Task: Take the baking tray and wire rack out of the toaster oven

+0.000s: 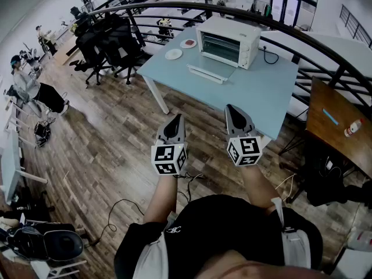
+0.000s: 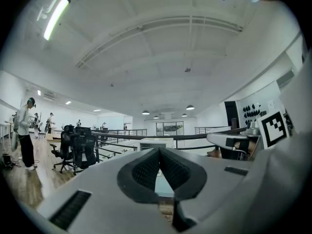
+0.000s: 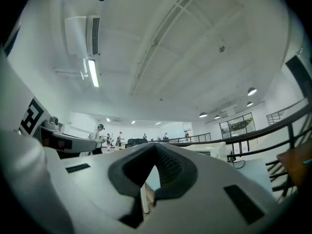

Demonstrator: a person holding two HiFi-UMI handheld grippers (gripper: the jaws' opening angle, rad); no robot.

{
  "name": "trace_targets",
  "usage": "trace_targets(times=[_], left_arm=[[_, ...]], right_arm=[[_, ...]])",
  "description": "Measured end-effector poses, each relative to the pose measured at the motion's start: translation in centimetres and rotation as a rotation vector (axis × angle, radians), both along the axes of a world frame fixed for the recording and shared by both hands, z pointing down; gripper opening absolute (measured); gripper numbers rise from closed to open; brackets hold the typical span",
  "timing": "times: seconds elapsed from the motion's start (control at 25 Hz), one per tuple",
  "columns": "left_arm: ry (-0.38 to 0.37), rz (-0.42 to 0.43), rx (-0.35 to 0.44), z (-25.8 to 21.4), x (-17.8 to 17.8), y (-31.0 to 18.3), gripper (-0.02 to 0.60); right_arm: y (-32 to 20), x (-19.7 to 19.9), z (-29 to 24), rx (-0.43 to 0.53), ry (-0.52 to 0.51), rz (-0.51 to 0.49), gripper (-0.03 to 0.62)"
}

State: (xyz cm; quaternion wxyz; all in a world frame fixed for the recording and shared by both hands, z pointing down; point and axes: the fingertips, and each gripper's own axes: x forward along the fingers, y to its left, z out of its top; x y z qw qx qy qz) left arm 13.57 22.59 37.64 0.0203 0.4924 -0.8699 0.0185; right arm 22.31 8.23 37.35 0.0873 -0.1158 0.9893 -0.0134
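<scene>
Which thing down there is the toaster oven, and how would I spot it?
Find the pale blue table beside the curved black railing. At its far edge stands a white box, the toaster oven, with its door folded down in front. Its neighbours, two small plates on its left, are low and flat.

A wooden floor [image 1: 104, 150] is stretching beneath a curved black railing [image 1: 192, 6]. Black office chairs [image 1: 110, 42] are standing beside the pale blue tabletop [image 1: 256, 86]. A ceiling strip light [image 2: 54, 17] is glowing.
</scene>
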Motion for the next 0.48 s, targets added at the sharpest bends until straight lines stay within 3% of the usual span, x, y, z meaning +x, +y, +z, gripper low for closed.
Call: trace_targets(times=[0.48], left_arm=[[0.013, -0.029, 0.017, 0.2, 0.1, 4.1, 0.015]], right_arm=[[3.1, 0.5, 0.1, -0.005, -0.005, 0.018, 0.002]])
